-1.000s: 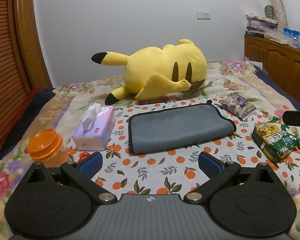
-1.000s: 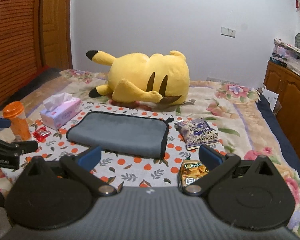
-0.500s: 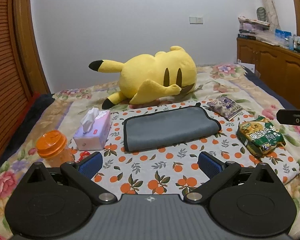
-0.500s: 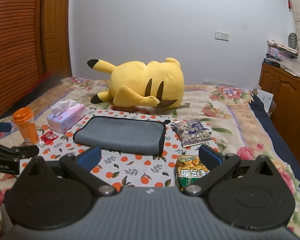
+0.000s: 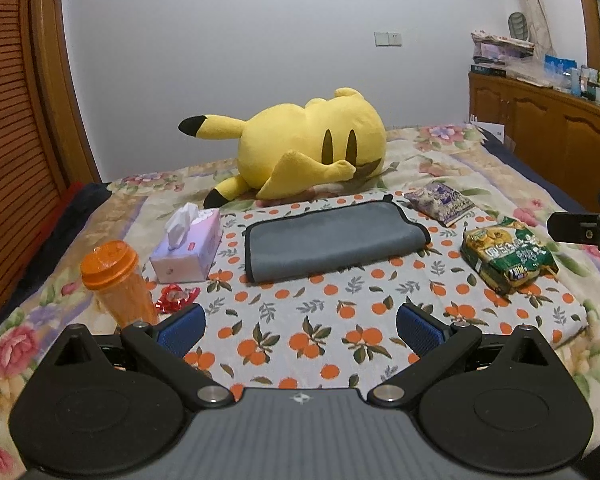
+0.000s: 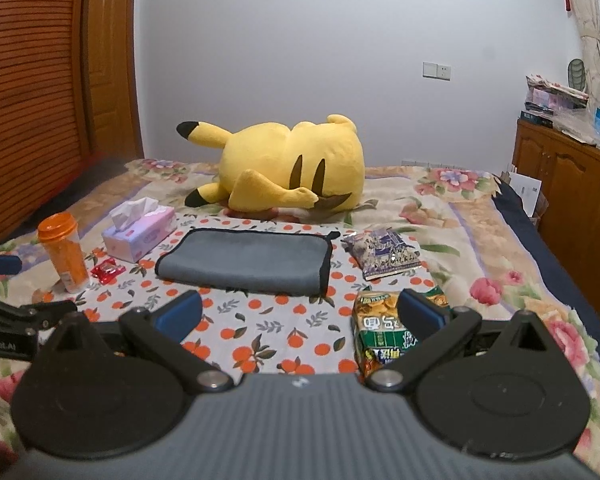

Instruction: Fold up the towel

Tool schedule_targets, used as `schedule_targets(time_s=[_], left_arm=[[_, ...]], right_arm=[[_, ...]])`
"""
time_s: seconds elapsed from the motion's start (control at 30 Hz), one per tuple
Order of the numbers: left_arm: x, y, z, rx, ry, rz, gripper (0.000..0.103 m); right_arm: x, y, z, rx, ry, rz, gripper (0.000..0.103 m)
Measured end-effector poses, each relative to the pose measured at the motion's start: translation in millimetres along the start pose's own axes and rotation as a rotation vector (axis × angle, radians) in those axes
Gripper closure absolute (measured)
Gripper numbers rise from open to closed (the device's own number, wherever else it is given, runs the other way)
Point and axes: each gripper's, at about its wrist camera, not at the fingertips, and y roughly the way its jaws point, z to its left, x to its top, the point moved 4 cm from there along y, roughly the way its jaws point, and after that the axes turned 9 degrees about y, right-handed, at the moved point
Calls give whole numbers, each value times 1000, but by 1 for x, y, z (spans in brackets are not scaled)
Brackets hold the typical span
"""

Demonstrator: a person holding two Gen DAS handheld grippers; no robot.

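A grey towel [image 5: 332, 240] with black trim lies folded flat on an orange-print cloth [image 5: 300, 320] on the bed; it also shows in the right wrist view [image 6: 246, 260]. My left gripper [image 5: 300, 326] is open and empty, well short of the towel, above the cloth's near part. My right gripper [image 6: 300, 314] is open and empty, also short of the towel, with its right finger over a green snack bag [image 6: 384, 328]. Each gripper shows at the edge of the other's view.
A yellow plush toy [image 5: 308, 152] lies behind the towel. A tissue box [image 5: 188, 248], an orange bottle [image 5: 118, 280] and a red candy wrapper [image 5: 176, 296] sit left of it. A purple packet [image 5: 440, 202] and the green snack bag [image 5: 506, 254] sit right. A wooden cabinet [image 5: 548, 124] stands at far right.
Both grippers have pulled back and up from the towel, so it looks smaller and farther. Both stay open. The towel has not moved.
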Motion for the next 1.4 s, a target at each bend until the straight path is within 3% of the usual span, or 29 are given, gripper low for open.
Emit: schedule_targets(time_s=[0.8, 1.23, 1.4], left_arm=[[-51, -2, -9, 13, -25, 35, 0], [-67, -2, -5, 17, -75, 57, 0], [-69, -3, -6, 24, -65, 53, 0]], right_arm=[[-42, -4, 5, 7, 17, 33, 0], [-57, -3, 15, 2, -39, 43, 0], [-59, 0, 9, -11, -7, 60, 0]])
